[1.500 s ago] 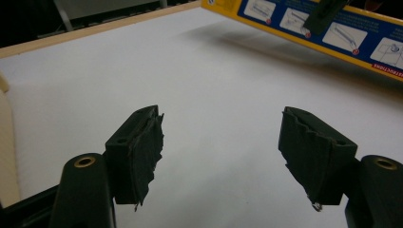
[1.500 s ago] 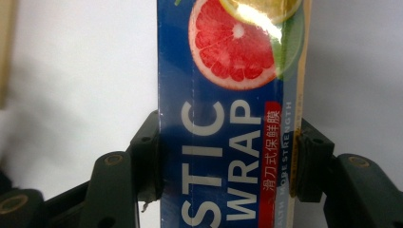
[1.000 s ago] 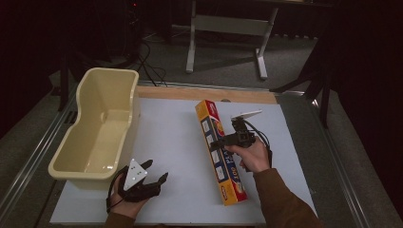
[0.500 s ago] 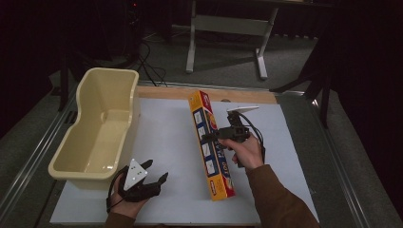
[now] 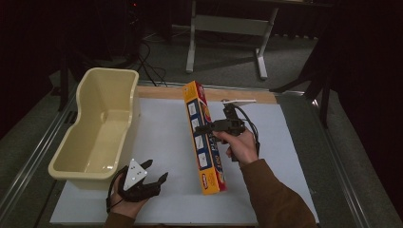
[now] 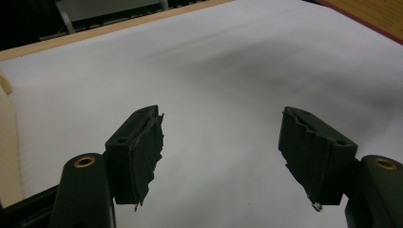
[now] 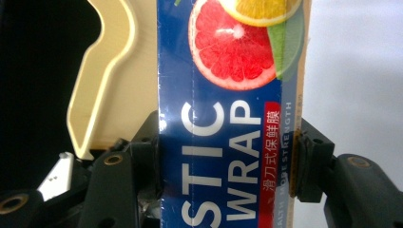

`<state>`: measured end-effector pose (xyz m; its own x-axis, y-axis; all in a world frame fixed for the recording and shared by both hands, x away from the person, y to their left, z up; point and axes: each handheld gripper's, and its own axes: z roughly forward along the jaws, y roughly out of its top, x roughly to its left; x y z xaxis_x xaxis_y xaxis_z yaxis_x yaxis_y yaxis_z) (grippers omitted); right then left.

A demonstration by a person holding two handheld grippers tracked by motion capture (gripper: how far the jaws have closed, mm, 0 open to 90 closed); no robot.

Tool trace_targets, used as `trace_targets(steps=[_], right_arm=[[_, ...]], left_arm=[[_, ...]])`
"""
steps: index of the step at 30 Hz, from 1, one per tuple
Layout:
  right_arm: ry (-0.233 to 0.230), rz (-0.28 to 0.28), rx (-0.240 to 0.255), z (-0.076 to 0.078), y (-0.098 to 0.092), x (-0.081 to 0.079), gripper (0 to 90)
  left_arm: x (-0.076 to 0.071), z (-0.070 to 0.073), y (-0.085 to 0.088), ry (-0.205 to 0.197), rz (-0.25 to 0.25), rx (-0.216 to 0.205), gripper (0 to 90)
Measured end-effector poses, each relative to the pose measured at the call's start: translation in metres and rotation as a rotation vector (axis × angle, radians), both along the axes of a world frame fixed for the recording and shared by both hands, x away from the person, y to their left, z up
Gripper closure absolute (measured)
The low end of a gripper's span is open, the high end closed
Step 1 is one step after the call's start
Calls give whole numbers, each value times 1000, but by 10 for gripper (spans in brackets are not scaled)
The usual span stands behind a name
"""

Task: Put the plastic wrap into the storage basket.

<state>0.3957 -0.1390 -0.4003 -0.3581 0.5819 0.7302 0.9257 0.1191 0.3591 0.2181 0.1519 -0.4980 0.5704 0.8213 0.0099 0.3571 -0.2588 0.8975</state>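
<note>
A long orange and blue plastic wrap box hangs above the white mat, lifted and tilted. My right gripper is shut on it about midway along; in the right gripper view the box fills the gap and both pads press its sides. My left gripper rests low at the mat's front left, held by a hand, with its jaws wide apart. In the left gripper view, the left gripper has nothing but white mat between its fingers.
A cream plastic tub stands along the mat's left edge, also seen behind the box in the right gripper view as the tub. The white mat lies on a table with a wooden strip at the back. Metal table legs stand beyond.
My right gripper has lifted the plastic wrap box off the mat and carried it leftward, toward the tub. The left gripper has stayed where it was.
</note>
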Motion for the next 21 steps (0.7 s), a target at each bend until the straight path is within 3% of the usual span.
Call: trace_targets(steps=[8,21], right_arm=[[3,-9,44,12,7,8,419],[-11,-19,76,26,22,18,419]], left_arm=[[0,0,0,-1,-1,0,308],[0,0,0,-2,-3,2,308]])
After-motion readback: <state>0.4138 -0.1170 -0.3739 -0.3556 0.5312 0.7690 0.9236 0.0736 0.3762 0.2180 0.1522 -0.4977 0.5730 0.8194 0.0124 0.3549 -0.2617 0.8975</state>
